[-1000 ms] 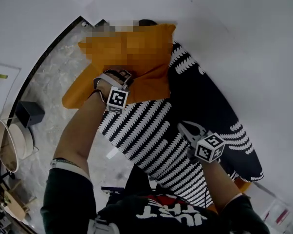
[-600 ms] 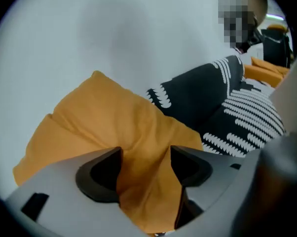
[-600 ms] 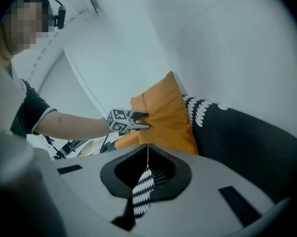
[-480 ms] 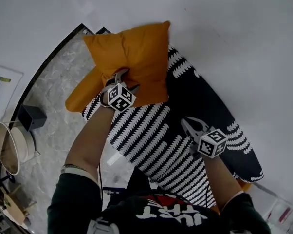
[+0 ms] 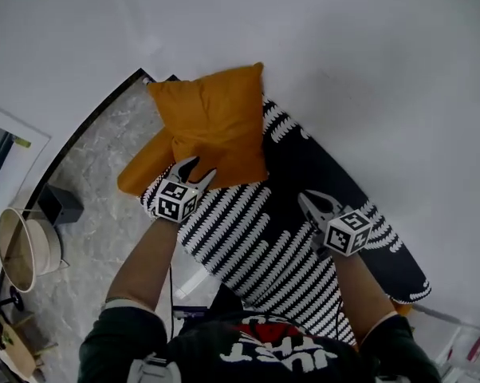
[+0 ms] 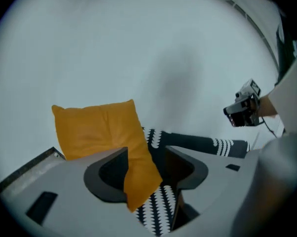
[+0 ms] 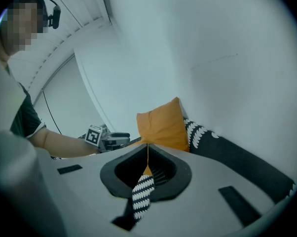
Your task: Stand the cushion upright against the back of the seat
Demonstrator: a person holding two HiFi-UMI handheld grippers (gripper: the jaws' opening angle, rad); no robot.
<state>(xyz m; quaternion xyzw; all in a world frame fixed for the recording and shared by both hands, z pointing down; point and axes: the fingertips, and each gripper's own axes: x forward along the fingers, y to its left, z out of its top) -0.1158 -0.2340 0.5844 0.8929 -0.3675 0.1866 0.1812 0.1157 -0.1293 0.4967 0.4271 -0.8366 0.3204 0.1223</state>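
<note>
Cushion: orange cushion (image 5: 212, 122) is up on its edge at the far end of the striped seat pad (image 5: 256, 238), back flat to the white wall (image 5: 360, 70). Top corner points up the wall.
Cushion vs L jaws: bottom edge sits right at the left gripper (image 5: 197, 171). In the left gripper view one lower corner hangs down btwn the two jaws, close by the left-hand one, w/ a clear gap to the other.
L jaws: spread. They've just been closing in a bit, cushion corner btwn them, but no squeeze on it showing.
L gripper pose: angled up from below the cushion, marker cube toward the camera in the head view.
R jaws: pressed together, pinching a thin fold of the striped seat pad. Right gripper view shows black-white fabric w/ an orange sliver above it, caught in the slit.
R gripper: right gripper (image 5: 306, 199) is on the pad's near edge, well apart from the cushion.
Cushion vs R jaws: cushion stands beyond them, further along the pad; no contact.
Seat pad: long, black w/ white rows, runs along the wall.
Floor: grey marble floor (image 5: 96, 158) off the pad's left end.
</note>
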